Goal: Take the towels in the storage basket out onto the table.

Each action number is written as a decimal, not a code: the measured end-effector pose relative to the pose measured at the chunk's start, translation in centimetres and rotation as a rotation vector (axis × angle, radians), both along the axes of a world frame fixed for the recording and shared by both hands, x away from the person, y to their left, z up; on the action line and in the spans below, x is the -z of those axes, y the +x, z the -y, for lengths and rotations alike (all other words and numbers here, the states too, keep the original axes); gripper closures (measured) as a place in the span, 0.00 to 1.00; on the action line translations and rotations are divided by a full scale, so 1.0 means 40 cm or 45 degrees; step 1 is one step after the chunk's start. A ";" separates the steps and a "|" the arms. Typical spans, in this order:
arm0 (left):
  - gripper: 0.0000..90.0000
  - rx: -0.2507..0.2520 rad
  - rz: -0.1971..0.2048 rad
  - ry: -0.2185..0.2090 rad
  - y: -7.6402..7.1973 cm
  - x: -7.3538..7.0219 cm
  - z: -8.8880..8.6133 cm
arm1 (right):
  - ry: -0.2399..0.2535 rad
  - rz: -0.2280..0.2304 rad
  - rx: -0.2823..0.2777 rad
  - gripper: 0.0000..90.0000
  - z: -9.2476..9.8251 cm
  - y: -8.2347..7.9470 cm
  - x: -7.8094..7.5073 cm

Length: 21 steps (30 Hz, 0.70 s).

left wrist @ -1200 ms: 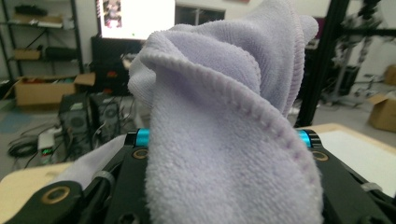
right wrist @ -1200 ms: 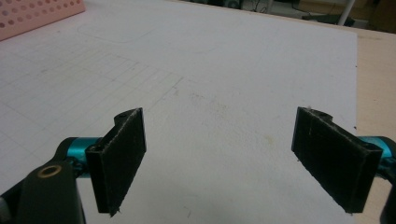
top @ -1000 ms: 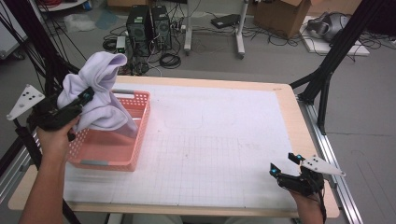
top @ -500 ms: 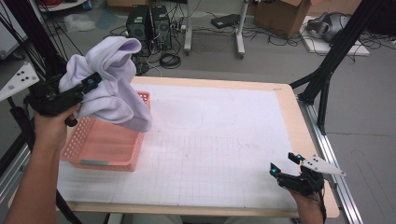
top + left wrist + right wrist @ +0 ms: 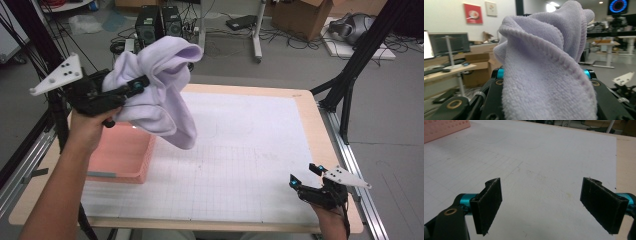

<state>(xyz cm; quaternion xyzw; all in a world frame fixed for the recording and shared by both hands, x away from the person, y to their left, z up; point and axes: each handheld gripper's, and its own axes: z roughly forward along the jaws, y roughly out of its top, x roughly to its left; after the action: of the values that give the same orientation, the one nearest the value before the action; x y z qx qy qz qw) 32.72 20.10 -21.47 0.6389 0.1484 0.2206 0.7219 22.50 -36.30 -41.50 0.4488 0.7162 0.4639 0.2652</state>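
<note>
A pale lilac towel (image 5: 160,95) hangs bunched in the air above the table's left side, with my left gripper (image 5: 131,89) shut on it. In the left gripper view the towel (image 5: 544,65) bulges out between the two jaws and hides their tips. Its lower end dangles just past the right rim of the pink basket (image 5: 120,155). My right gripper (image 5: 306,176) rests near the table's front right corner. Its jaws stand wide open over the white mat (image 5: 541,165), with nothing between the pads (image 5: 489,202).
The white gridded mat (image 5: 240,150) covers most of the wooden table (image 5: 320,125). Metal rails run along both table sides. Beyond the far edge, computer towers (image 5: 159,24), cables and a cardboard box (image 5: 300,15) stand on the floor. A corner of the pink basket (image 5: 444,127) shows at upper left.
My left gripper has lifted the towel up out of the basket and carried it to the right, towards the mat. The right gripper has stayed still.
</note>
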 end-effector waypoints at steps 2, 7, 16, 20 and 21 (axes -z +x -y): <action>0.68 0.045 -0.010 0.021 0.005 0.004 0.046 | -0.001 0.003 -0.001 0.18 0.001 0.001 0.000; 0.68 0.133 -0.046 0.066 0.022 0.036 0.154 | -0.003 0.001 -0.006 0.18 -0.001 0.001 0.000; 0.68 0.163 -0.190 0.168 0.069 0.179 0.353 | 0.001 -0.005 -0.005 0.18 0.003 -0.001 0.001; 0.67 0.143 -0.269 0.233 0.094 0.251 0.424 | 0.002 -0.007 -0.005 0.18 0.005 0.000 0.004; 0.67 0.143 -0.287 0.242 0.099 0.265 0.436 | 0.002 -0.013 -0.005 0.18 0.006 0.000 0.004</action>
<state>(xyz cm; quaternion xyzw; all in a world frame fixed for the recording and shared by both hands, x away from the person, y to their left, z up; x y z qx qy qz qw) 36.66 2.67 -32.08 0.7323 0.1712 0.1199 0.6481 22.51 -36.55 -41.68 0.4500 0.7182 0.4625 0.2603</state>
